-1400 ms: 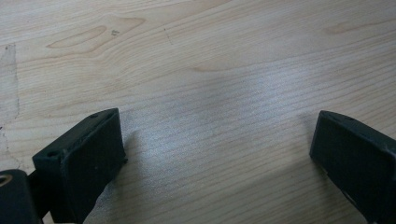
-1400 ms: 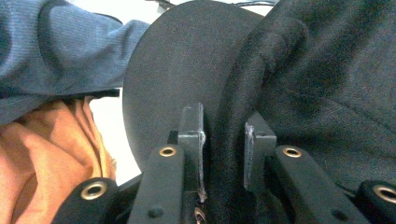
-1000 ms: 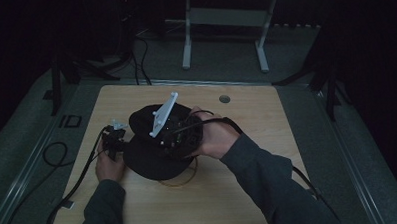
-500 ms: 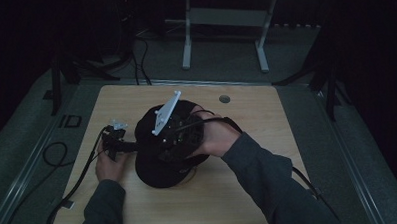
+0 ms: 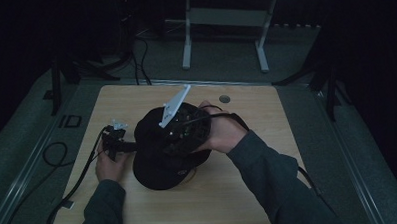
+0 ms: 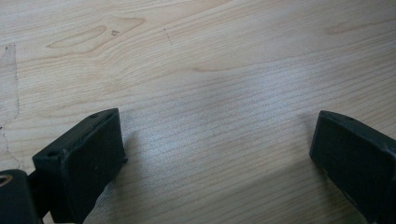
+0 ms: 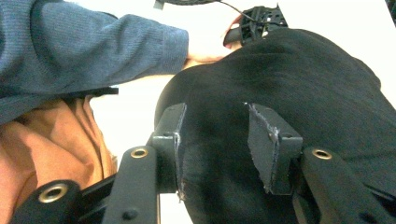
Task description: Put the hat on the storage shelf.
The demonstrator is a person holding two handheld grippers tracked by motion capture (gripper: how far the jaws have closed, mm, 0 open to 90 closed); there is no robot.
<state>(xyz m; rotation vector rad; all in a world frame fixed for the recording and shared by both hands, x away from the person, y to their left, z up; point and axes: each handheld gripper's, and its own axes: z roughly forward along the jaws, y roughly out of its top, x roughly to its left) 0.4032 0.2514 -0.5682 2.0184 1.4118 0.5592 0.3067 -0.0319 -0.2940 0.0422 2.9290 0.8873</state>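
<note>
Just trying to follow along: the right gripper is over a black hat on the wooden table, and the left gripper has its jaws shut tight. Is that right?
Not quite. The left gripper has its jaws wide apart over bare table, as the left gripper view shows. The rest holds: the right gripper is over the black hat on the wooden table.

Some things you can't see well

Your right gripper (image 5: 180, 135) hides part of the black hat (image 5: 161, 166), and the picture's edge cuts off your sleeve (image 7: 84, 51).
</note>
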